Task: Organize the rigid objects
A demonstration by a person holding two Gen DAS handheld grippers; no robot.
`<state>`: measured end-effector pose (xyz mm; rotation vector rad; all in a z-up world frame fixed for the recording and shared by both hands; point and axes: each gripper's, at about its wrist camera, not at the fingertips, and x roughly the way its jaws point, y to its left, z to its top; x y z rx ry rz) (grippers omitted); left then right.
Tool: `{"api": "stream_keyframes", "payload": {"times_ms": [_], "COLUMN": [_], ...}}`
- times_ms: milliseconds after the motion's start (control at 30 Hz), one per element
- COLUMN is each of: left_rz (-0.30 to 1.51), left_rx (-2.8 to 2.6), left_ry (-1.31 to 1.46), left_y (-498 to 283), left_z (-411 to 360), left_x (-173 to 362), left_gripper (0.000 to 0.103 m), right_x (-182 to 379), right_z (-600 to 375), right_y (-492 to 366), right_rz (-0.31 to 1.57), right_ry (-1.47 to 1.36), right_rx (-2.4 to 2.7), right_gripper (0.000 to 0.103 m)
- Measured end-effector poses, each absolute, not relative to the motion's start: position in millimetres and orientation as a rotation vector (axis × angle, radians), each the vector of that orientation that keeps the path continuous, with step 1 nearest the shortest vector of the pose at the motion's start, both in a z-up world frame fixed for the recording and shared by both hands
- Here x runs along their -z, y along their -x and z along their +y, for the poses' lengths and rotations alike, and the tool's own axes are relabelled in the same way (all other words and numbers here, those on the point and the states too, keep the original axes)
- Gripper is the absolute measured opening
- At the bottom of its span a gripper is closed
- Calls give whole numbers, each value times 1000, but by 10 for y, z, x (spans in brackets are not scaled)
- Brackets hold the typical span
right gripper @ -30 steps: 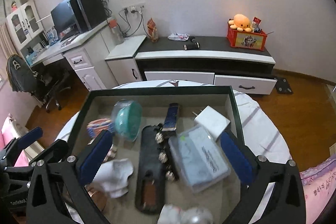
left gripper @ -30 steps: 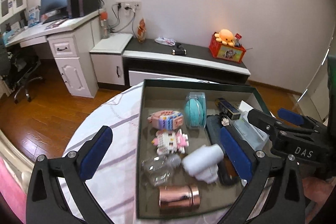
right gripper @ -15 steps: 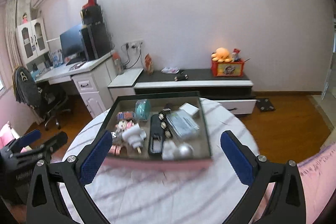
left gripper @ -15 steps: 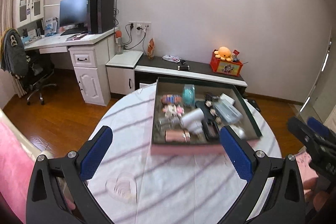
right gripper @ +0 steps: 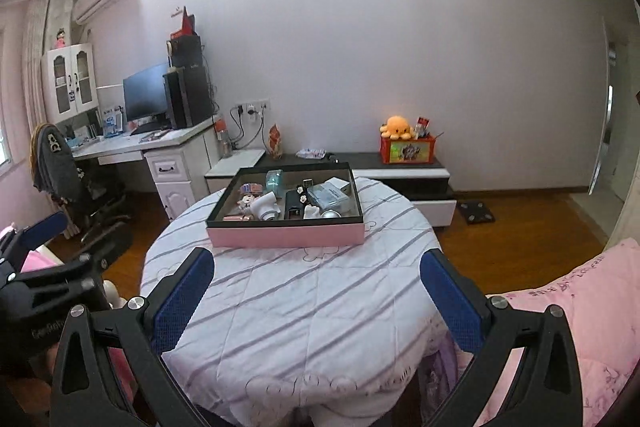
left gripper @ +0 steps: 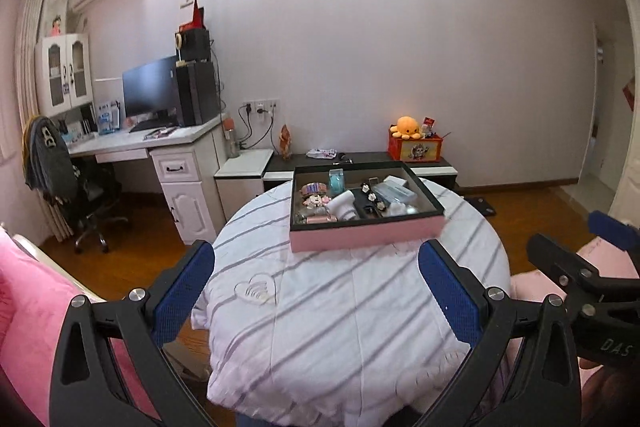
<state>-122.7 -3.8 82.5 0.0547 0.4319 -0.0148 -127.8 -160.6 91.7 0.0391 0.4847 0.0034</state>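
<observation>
The rigid objects [left gripper: 352, 197] all lie inside the pink-sided tray [left gripper: 366, 237] on the far part of the round table [left gripper: 340, 327]; none lies on the cloth. The left gripper [left gripper: 316, 291] and right gripper [right gripper: 316, 291] hang near the table's front edge, well apart from the tray, jaws spread and empty. Judged from this layout, the sorting appears complete or nearly so.

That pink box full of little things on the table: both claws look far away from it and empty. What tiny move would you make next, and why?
Probably bring one gripper forward toward the pink box. The left gripper and right gripper both hang open and empty over the near edge of the table, while every small item sits in the box at the far side. Nothing can be picked until a gripper gets closer.
</observation>
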Motion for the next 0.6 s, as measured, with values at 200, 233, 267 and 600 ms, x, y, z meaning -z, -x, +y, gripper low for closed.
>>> {"api": "stream_keyframes", "payload": {"times_ms": [200, 233, 267, 600], "left_rz": [443, 445, 449, 471], "left_rx": [3, -3, -9, -24], "left_ry": [-47, -45, -39, -7], "left_y": [1444, 1438, 1424, 1436], "left_z": [25, 44, 66, 135], "left_x": [-909, -915, -913, -857], "left_gripper": [103, 103, 103, 103], "right_x": [-1029, -1034, -1034, -963], "right_z": [-1523, -1506, -1494, -1430], "right_y": [1524, 1524, 1527, 1541], "right_rz": [447, 447, 448, 463], "right_ry": [-31, -31, -32, -29], "right_rx": [-14, -16, -19, -32], "right_gripper": [103, 103, 103, 103]}}
